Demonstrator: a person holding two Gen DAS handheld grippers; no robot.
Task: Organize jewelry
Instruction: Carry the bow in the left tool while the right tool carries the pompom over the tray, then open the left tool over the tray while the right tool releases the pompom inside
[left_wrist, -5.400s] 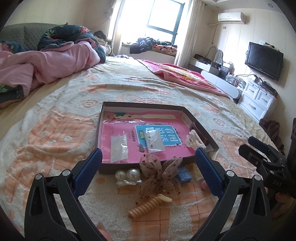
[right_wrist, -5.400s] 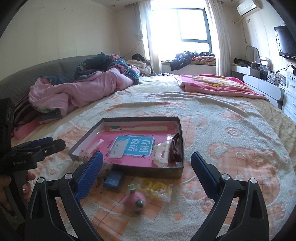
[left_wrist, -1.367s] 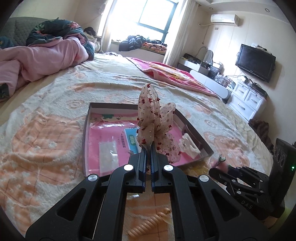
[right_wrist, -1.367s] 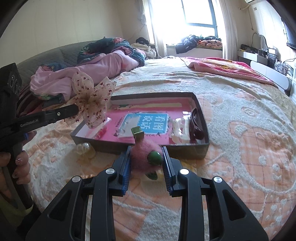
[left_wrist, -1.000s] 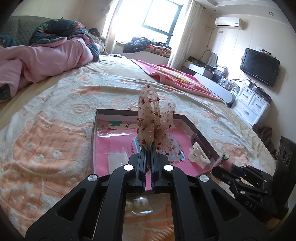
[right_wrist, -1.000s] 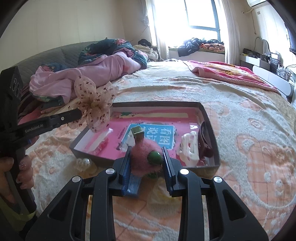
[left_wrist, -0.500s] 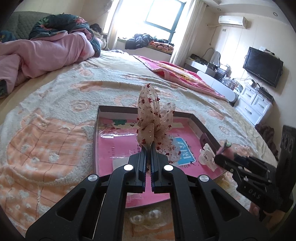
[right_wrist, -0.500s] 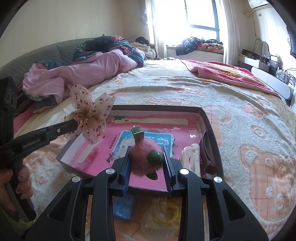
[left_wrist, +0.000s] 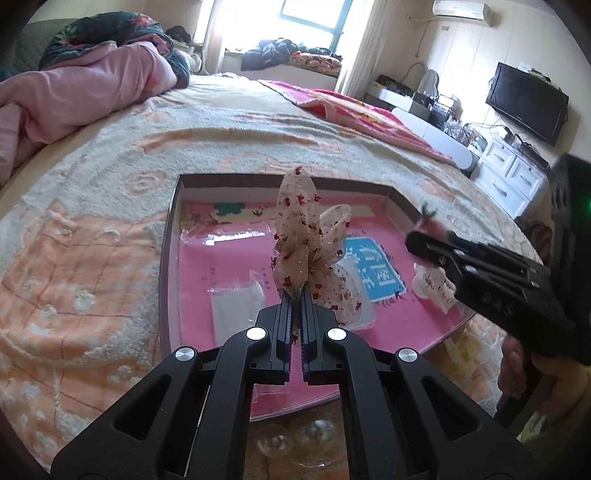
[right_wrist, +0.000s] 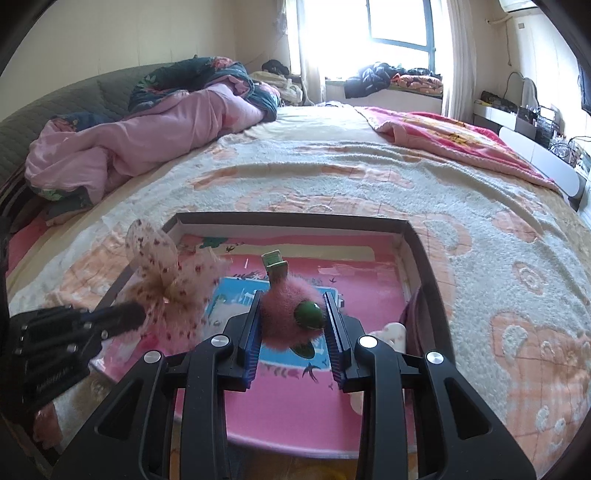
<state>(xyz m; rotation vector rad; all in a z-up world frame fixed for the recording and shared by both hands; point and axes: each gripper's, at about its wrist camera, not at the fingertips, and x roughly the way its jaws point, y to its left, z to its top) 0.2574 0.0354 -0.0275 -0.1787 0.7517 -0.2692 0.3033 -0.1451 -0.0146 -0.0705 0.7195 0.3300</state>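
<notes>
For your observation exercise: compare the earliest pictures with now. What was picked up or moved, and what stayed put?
The left gripper took the sheer bow off the blanket, the right gripper the pink fluffy clip; both now hang over the tray. The white claw clip stayed inside.

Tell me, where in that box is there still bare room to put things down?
The pink floor of the box is bare along its left wall, beside the clear bag. The right side is crowded: a white clip and a dark clip.
</notes>
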